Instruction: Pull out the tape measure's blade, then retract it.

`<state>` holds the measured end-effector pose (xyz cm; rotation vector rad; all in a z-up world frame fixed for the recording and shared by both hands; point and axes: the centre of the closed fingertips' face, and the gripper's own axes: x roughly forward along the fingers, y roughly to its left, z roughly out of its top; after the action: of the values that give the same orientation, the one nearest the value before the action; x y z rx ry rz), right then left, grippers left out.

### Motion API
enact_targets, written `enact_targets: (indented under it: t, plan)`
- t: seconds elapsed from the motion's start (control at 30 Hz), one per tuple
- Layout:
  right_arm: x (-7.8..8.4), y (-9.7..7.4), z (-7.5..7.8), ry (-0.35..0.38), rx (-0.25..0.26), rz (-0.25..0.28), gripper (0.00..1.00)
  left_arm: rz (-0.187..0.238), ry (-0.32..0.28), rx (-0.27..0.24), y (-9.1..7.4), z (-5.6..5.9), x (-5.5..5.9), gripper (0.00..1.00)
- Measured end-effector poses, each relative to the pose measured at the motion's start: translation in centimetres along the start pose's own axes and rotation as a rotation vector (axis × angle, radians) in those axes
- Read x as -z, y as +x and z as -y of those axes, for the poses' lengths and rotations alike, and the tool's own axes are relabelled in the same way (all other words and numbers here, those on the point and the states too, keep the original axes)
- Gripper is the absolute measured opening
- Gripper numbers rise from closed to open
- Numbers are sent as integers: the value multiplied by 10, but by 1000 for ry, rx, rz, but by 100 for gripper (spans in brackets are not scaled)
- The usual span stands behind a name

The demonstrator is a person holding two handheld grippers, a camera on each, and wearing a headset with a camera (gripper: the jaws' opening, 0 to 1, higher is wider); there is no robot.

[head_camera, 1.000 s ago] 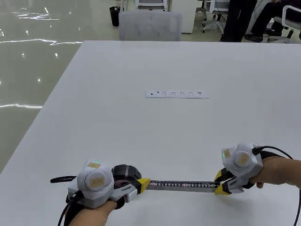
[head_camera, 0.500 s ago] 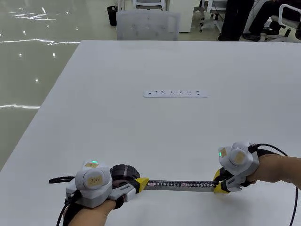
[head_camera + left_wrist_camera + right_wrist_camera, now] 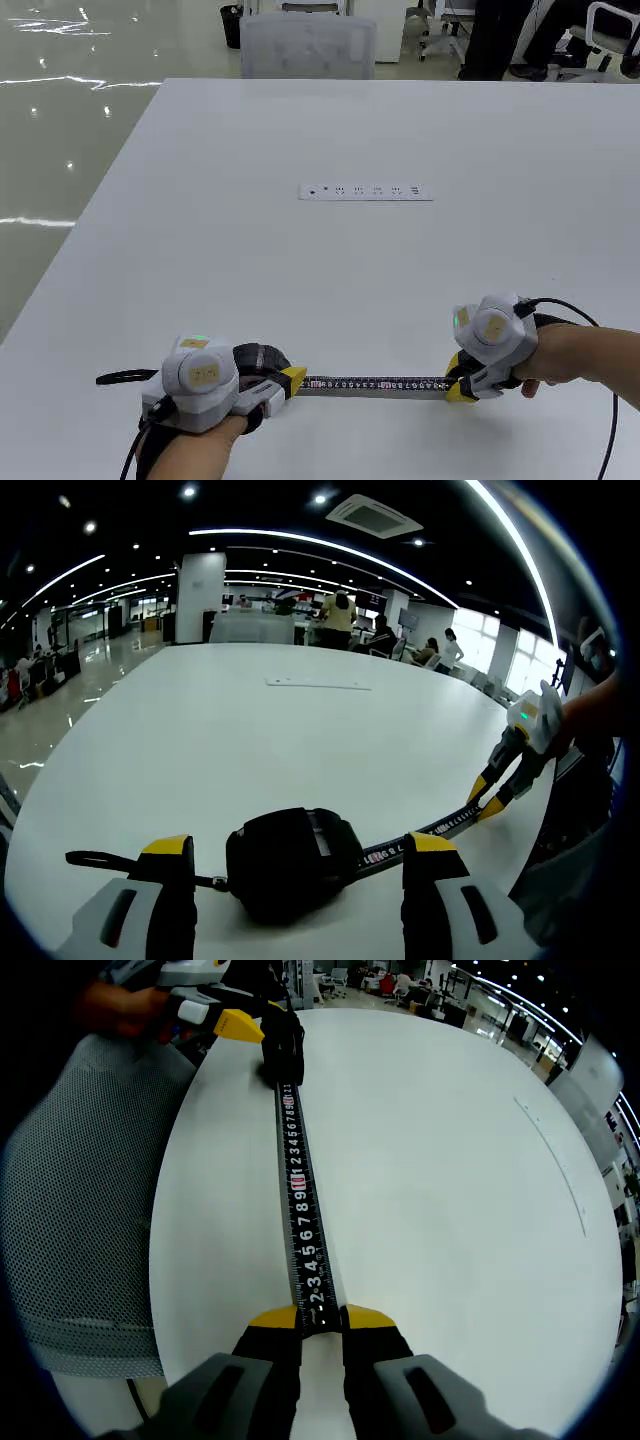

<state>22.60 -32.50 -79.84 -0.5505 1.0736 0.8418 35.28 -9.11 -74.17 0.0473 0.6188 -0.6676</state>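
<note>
Now, near the worktop's (image 3: 350,280) front edge, the right gripper (image 3: 320,1317) pinches a blade (image 3: 297,1190) that could whip back if it slips, while the left gripper (image 3: 298,852) straddles the case (image 3: 262,360), grip unclear.

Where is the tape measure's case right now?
Head view, table's near-left edge: the case sits between the jaws of the left gripper, blade running to the right gripper.
</note>
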Motion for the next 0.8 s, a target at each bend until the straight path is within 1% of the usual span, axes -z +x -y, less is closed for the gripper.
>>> enact_targets:
  t: [0.03,0.07,0.13,0.2,0.23,0.3,0.33,0.4,0.53,0.6,0.63,0.67,0.73,0.77,0.8]
  plan:
    - [0,0,0,1,0,2,14,-3,-14,4,3,0,2,81]
    - [0,0,0,2,1,3,14,-16,-46,1,6,-1,5,80]
    - [0,0,0,-2,3,3,14,-29,-66,-9,10,-3,8,77]
    - [0,0,0,6,8,6,14,-29,-84,-15,11,-3,8,72]
    - [0,0,0,7,9,7,14,-43,-104,-12,13,-3,10,70]
    - [-1,0,0,8,10,8,14,-46,-96,-10,15,-1,12,68]
    - [-1,0,0,10,9,7,14,-43,-89,-3,15,2,11,68]
    - [-1,0,0,6,9,3,14,-43,-80,-14,15,1,12,69]
    - [-1,0,0,-1,10,-5,14,-50,-101,-28,16,0,12,69]
    - [-1,0,0,1,10,-7,14,-59,-77,-51,18,-1,13,68]
    - [0,0,0,2,11,-7,14,-65,-58,-54,18,-1,14,67]
    - [0,0,0,4,12,-7,14,-75,-27,-57,17,0,16,67]
    - [0,0,0,5,14,-6,14,-75,-29,-63,16,-2,16,65]
    - [0,0,0,6,15,-5,14,-78,-40,-69,17,-5,16,62]
    - [0,0,0,8,15,-3,14,-81,-54,-61,17,-5,16,62]
